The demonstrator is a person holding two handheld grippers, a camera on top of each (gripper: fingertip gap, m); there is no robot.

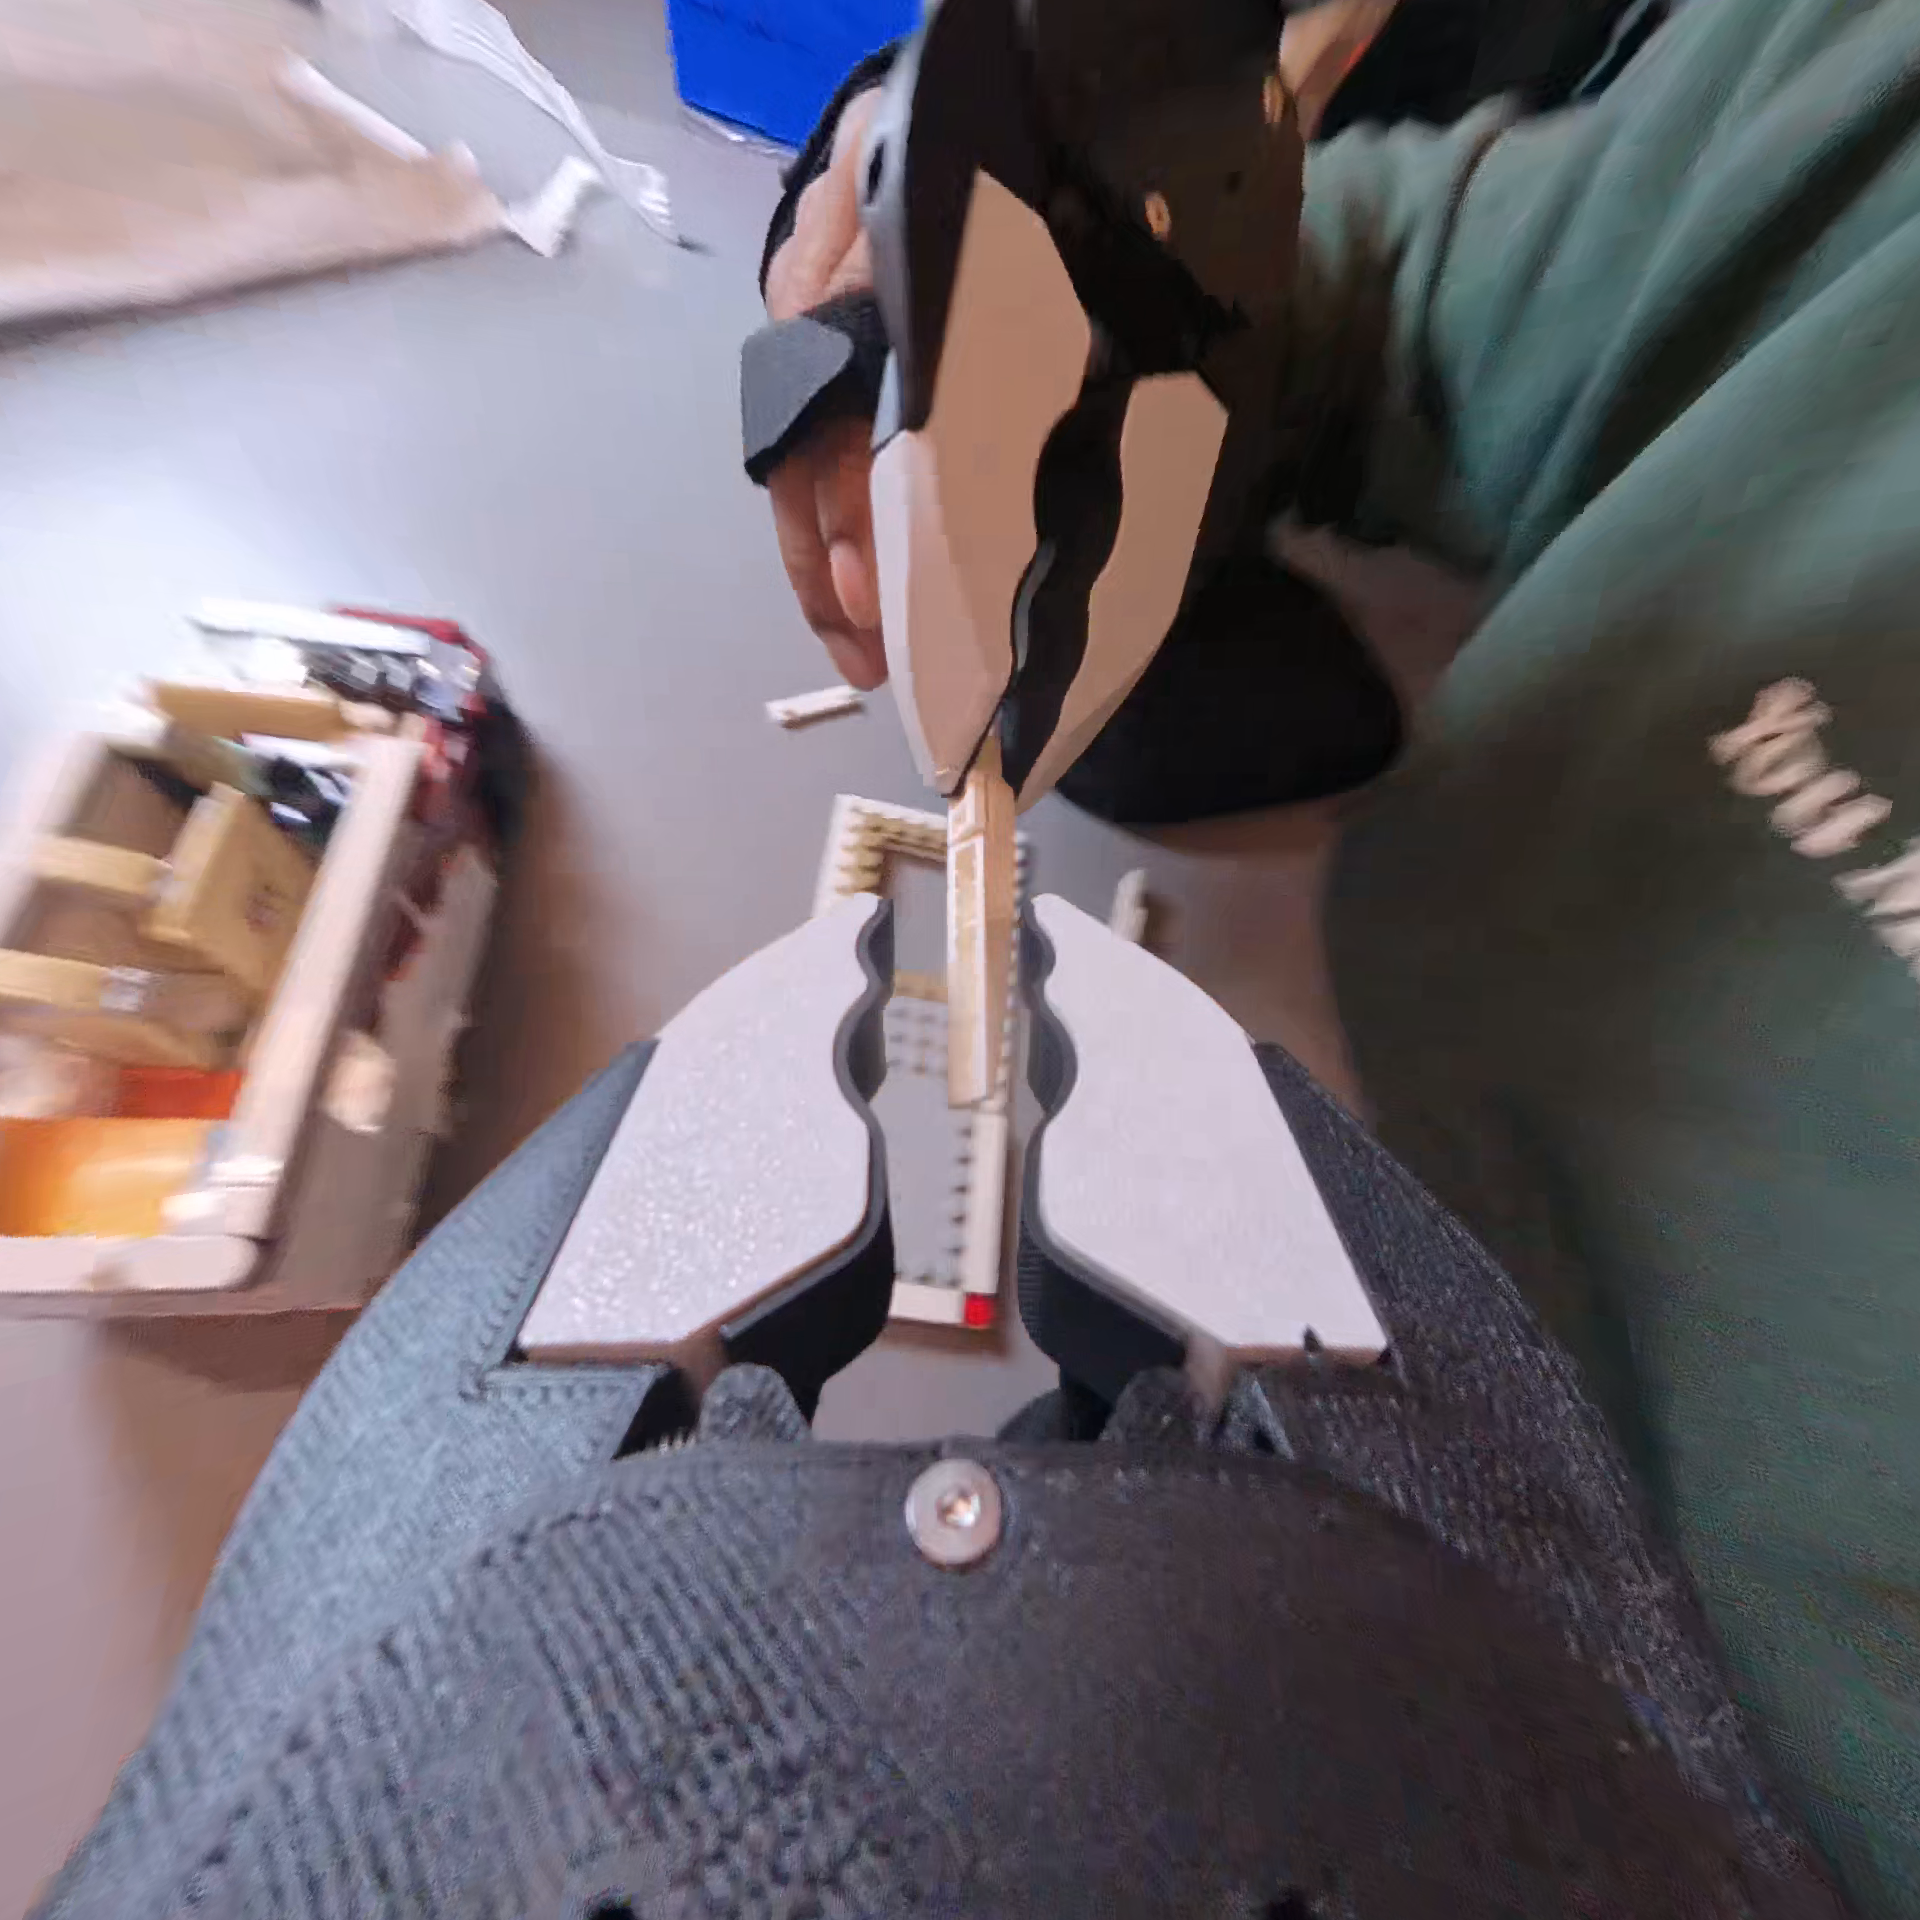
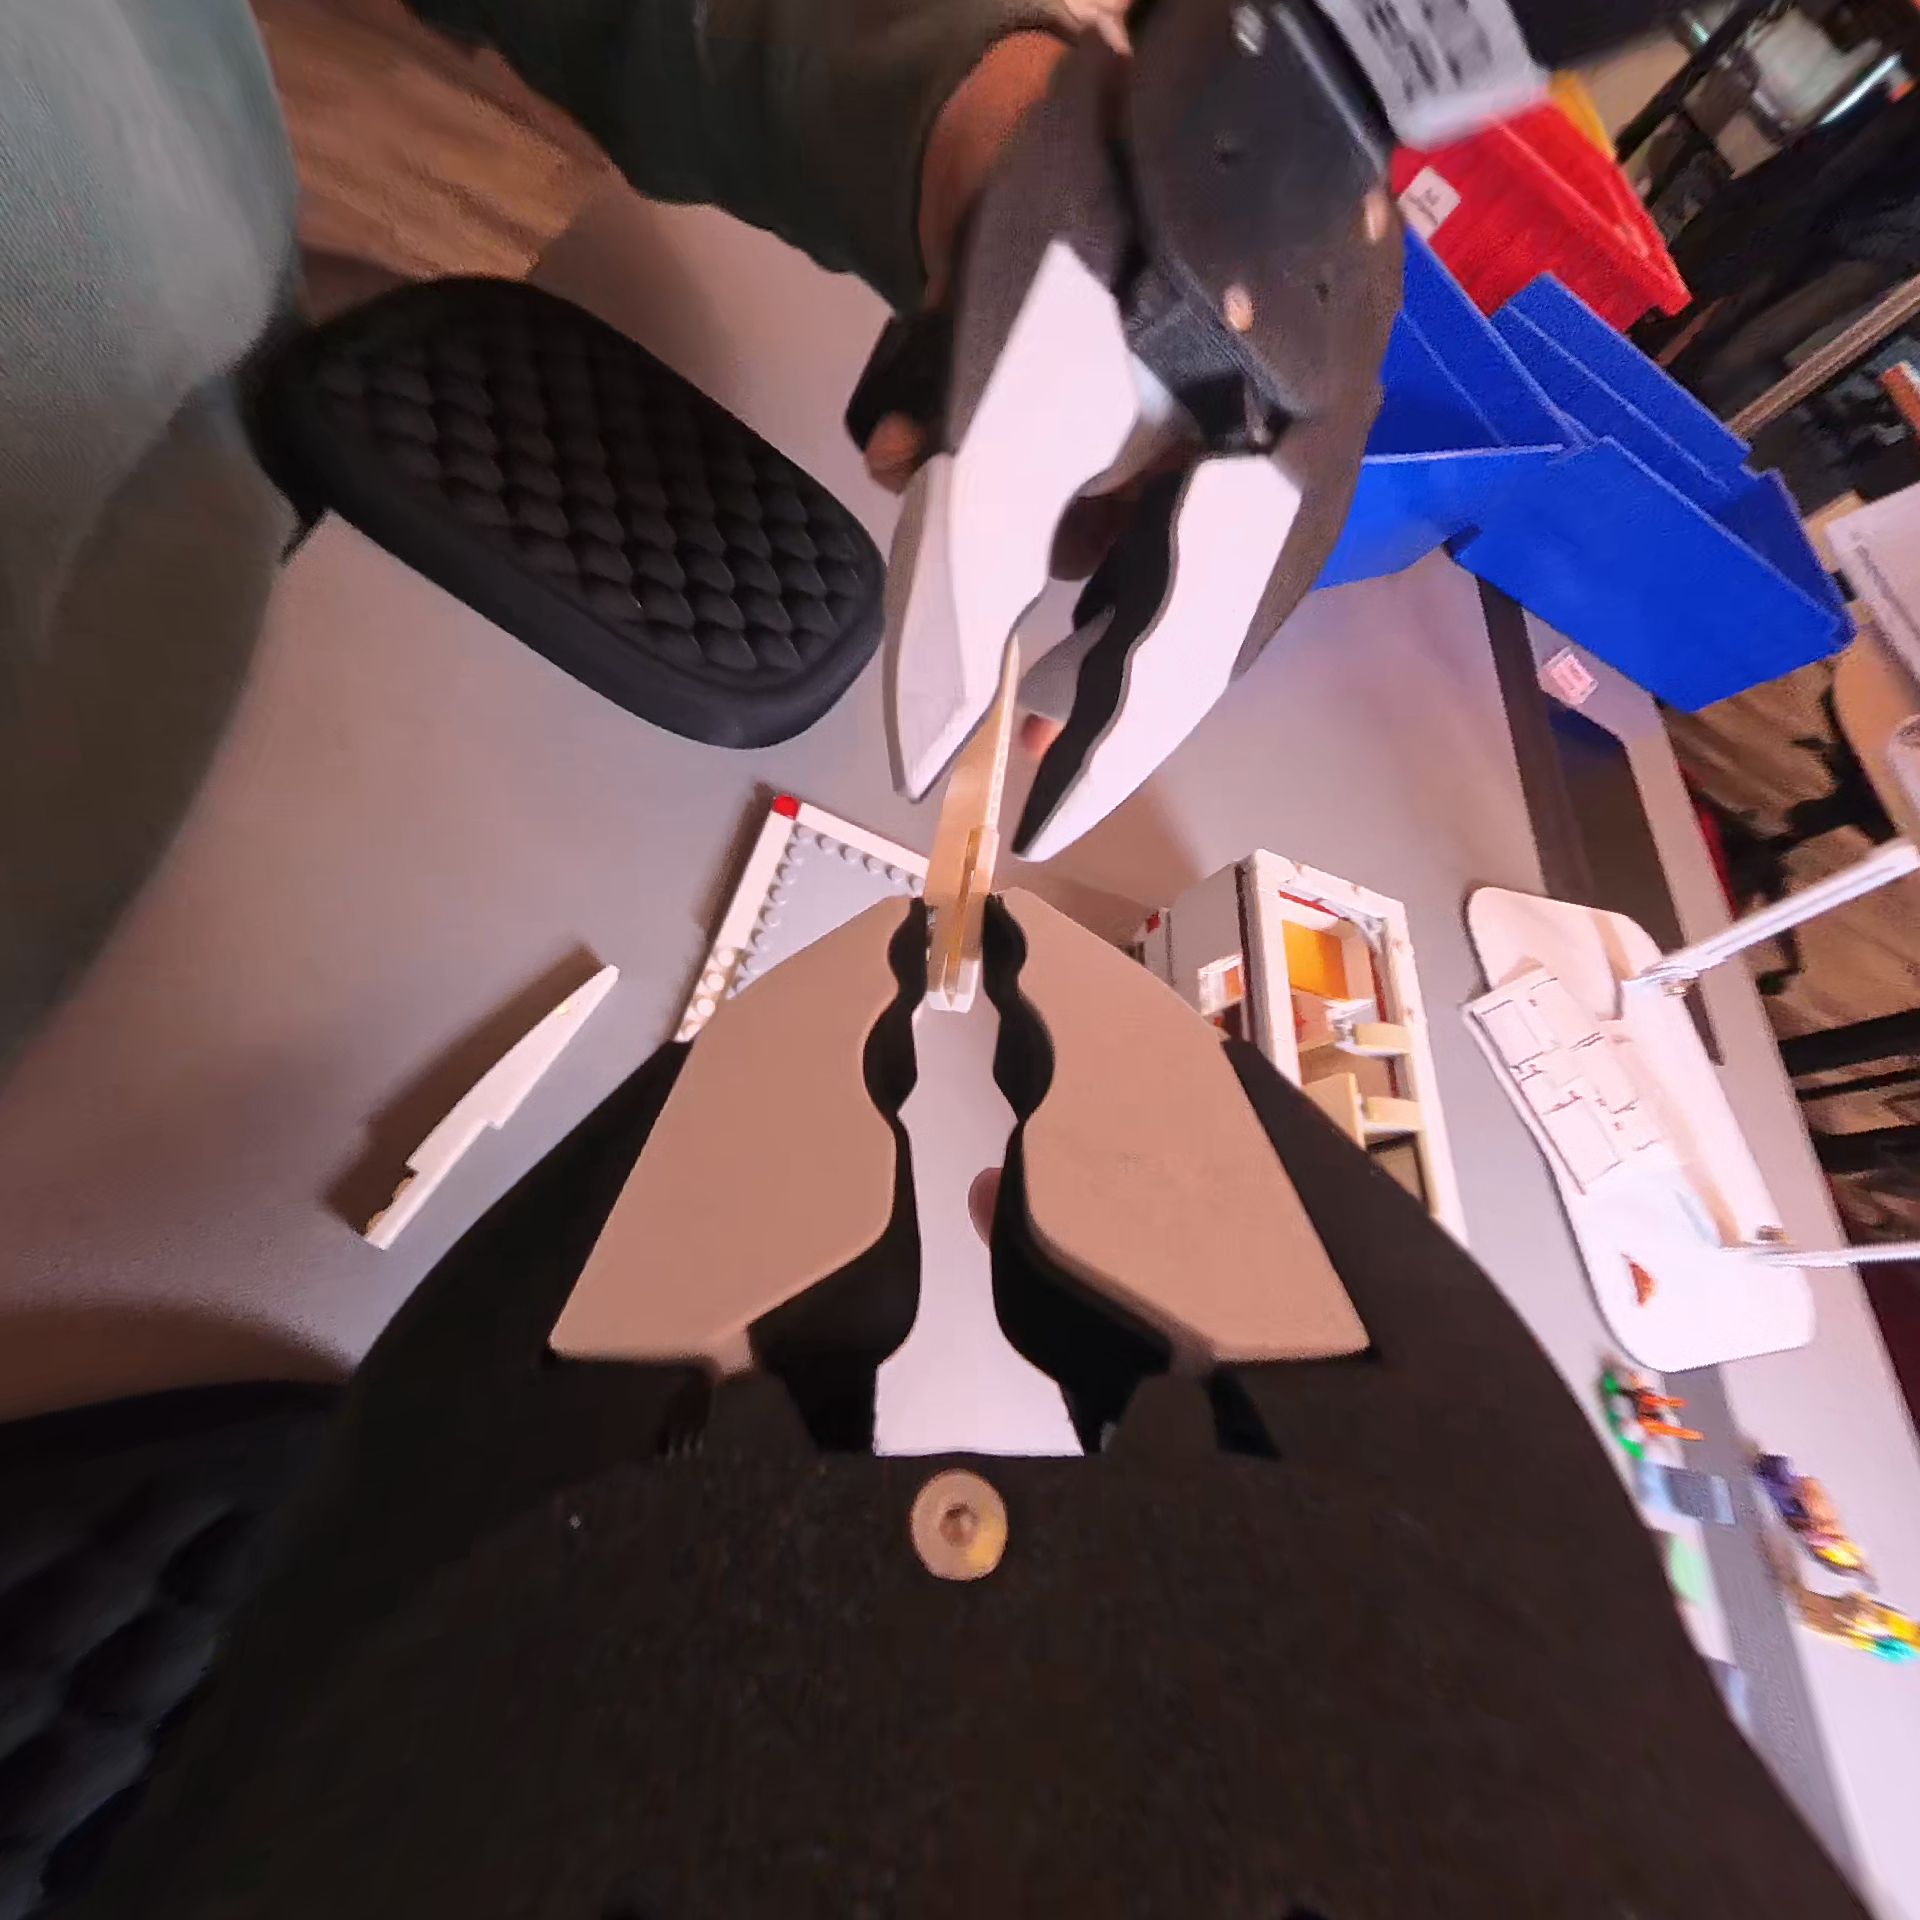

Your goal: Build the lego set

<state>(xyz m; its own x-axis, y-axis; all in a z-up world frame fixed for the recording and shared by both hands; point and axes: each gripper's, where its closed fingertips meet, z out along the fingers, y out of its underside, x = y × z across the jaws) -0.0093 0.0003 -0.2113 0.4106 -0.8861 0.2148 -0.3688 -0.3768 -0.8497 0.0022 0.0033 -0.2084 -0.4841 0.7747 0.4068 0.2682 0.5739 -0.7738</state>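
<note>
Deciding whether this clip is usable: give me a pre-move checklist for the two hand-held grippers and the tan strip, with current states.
1. Right hand-held gripper pinching the tan brick strip at its fingertips: ok.
2. Left hand-held gripper closed on the strip: not ok; the strip stands between its fingers with a gap to one finger.
3. Strip lifted clear of the grey studded plate: cannot tell.
4. Loose white piece apart from both grippers: ok.
5. Brick building untouched beside the right gripper: ok.
</note>
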